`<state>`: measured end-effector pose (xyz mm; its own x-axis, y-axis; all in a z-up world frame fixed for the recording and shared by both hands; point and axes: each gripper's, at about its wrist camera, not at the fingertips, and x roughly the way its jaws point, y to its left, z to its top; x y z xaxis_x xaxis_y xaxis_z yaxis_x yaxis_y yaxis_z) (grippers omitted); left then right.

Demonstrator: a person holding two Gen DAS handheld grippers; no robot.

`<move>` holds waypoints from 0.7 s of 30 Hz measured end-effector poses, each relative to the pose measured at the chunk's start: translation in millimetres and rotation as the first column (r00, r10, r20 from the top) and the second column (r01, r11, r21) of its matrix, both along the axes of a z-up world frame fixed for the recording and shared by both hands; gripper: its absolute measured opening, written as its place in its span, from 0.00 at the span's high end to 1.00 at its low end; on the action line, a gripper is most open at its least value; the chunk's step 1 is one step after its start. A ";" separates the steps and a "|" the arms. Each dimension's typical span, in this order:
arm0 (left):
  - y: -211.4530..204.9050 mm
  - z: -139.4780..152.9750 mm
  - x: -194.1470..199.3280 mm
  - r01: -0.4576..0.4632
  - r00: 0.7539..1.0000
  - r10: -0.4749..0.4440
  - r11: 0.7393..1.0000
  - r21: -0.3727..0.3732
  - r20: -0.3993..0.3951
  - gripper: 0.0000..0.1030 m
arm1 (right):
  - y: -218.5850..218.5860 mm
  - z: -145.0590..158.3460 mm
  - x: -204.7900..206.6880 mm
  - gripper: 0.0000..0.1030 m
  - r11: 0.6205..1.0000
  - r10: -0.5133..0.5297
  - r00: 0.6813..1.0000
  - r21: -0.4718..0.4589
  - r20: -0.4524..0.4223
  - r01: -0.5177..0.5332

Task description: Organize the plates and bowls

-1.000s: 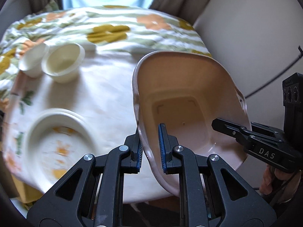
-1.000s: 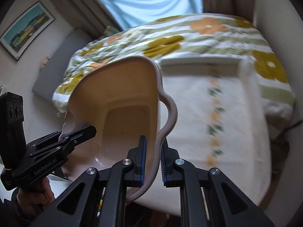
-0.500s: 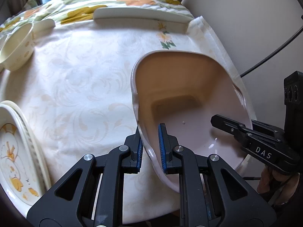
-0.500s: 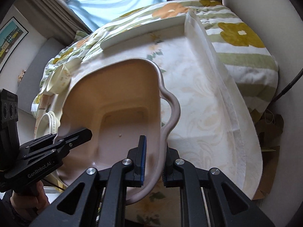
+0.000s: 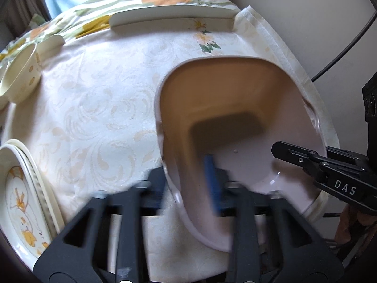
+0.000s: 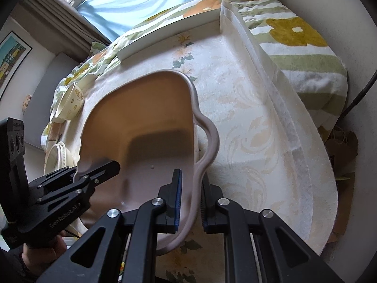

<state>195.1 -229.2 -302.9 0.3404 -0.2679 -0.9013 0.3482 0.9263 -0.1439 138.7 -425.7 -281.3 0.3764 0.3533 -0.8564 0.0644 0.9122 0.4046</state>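
Observation:
A pink plastic basin (image 5: 235,127) rests on the right part of the clothed table, also in the right wrist view (image 6: 146,127). My left gripper (image 5: 188,184) is blurred and its fingers stand wider apart around the basin's left rim. My right gripper (image 6: 189,200) straddles the basin's right rim by the handle (image 6: 209,141), with a gap at the jaws. Stacked flowered plates (image 5: 21,198) lie at the left edge. Cream bowls (image 5: 21,75) stand at the far left, also in the right wrist view (image 6: 70,103).
A white floral tablecloth (image 5: 99,108) covers the table. A long white raised rim (image 5: 169,18) runs along the far edge. A flowered bedspread (image 6: 294,37) lies beyond. A wall and a black cable (image 5: 341,54) are at the right.
The basin has come down onto the table. Both grippers' jaws have widened on its rims, and the left one is blurred.

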 end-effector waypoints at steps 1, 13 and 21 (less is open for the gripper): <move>-0.9 0.5 -0.1 -0.001 1.000 0.001 1.000 0.002 0.008 0.30 | -2.4 -2.7 -0.1 0.86 1.000 -0.015 1.000 0.021 -0.012 0.016; 16.8 26.1 -13.4 -0.018 0.999 0.018 1.000 0.003 0.037 0.27 | -21.8 27.6 -15.4 0.57 0.991 -0.121 0.992 0.057 0.040 0.118; 65.6 103.4 -53.4 -0.105 0.981 0.107 0.994 -0.019 0.163 0.27 | 1.7 111.4 -27.3 0.57 1.000 0.006 0.981 -0.013 0.193 -0.004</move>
